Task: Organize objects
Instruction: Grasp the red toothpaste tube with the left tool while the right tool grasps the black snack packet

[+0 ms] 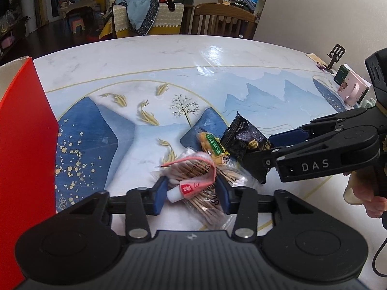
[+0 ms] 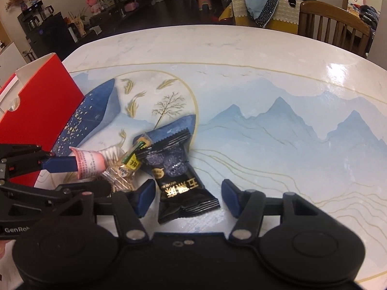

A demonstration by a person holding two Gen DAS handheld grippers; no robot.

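Painted table (image 2: 266, 91), broad and bare toward far and right-hand edges; red box (image 1: 26, 130) upright along the near left side. Four items in one small cluster: one pink tube (image 1: 191, 183), one clear bag of cotton swabs (image 1: 205, 205), one yellow-green snack packet (image 1: 212, 149), one black snack packet (image 2: 179, 174). Left gripper (image 1: 192, 194): blue pads on either side of pink tube and swab bag, against or nearly against them; firm grip not discernible. Right gripper (image 2: 187, 197): jaws apart, astride the black packet's lower end, pads clear of it.
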